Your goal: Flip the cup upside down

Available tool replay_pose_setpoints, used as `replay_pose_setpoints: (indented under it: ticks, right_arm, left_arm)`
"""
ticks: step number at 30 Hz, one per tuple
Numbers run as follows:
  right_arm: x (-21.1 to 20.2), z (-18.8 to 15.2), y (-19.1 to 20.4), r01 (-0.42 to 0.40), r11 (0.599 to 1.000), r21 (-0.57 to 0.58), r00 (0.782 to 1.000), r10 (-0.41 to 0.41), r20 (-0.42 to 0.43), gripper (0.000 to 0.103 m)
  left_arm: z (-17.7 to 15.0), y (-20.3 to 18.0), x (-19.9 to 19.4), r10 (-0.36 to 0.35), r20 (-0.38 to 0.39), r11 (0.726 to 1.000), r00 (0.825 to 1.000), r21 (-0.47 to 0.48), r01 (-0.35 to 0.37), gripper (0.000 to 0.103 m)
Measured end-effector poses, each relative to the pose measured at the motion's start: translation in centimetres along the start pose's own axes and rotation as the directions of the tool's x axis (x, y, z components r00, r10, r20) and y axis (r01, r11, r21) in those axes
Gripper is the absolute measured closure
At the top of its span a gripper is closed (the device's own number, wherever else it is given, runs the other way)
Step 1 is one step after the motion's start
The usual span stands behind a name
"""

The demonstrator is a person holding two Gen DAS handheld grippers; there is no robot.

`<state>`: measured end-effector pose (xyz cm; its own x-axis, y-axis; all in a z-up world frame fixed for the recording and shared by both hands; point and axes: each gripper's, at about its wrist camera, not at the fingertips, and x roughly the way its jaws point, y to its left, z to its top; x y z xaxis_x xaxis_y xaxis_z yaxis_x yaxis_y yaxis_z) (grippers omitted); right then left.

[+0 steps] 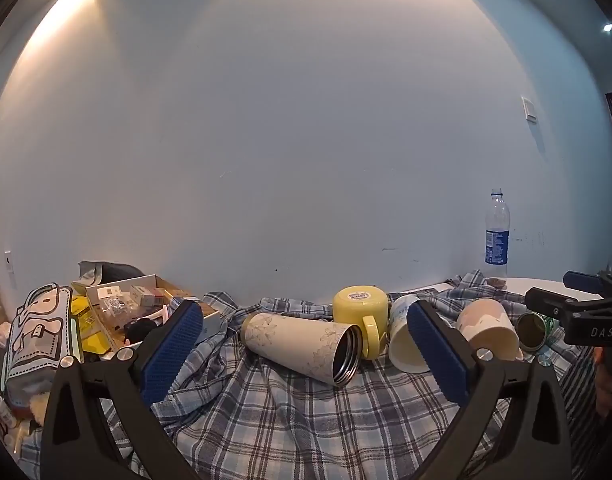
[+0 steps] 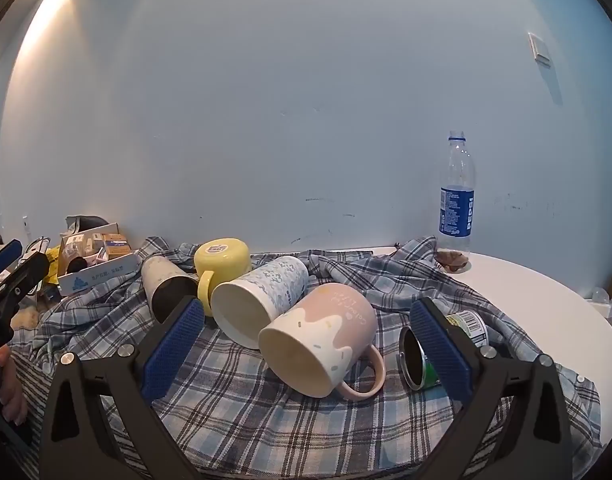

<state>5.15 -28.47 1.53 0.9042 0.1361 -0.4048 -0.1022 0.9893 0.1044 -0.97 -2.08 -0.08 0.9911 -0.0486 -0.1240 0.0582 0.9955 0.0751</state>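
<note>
Plaid cloth [image 2: 266,412] covers table. Pink mug [image 2: 326,340] lies sideways between your right gripper [image 2: 306,348] fingers, both grippers spread, empty. Ceramic looks heavy, slippery, breakable; grip its body, not handle.

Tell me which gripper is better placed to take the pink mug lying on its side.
Right, probably. The right gripper is open with the pink mug lying directly between its fingers. The left gripper, also open, faces the floral tumbler; from there the pink mug sits far right.
</note>
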Motion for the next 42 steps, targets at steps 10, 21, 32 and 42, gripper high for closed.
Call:
replay_pose_setpoints:
  ticks: [10, 21, 32, 42]
  right_arm:
    - [-0.1, 0.0, -0.1, -0.001, 1.000, -0.001, 1.000, 0.001, 0.008, 0.000]
    - [-0.1, 0.1, -0.1, -0.001, 1.000, 0.000, 1.000, 0.001, 0.010, 0.000]
    - [-0.1, 0.2, -0.2, -0.001, 1.000, 0.000, 1.000, 0.001, 0.006, 0.000]
    - [-0.1, 0.1, -0.2, 0.000, 1.000, 0.003, 1.000, 0.000, 0.002, 0.000]
  left_arm:
    - [-0.2, 0.4, 0.3, -0.006, -0.018, 1.000, 1.000, -0.014, 0.006, 0.000]
    - [-0.3, 0.6, 0.8, 0.001, -0.035, 1.000, 0.999, -0.024, -0.002, 0.000]
    - [-0.3, 1.1, 1.1, 0.004, -0.052, 0.999, 0.999, -0.047, -0.007, 0.000]
    - [-0.3, 1.1, 1.2, 0.004, -0.055, 0.999, 0.998, -0.051, -0.007, 0.000]
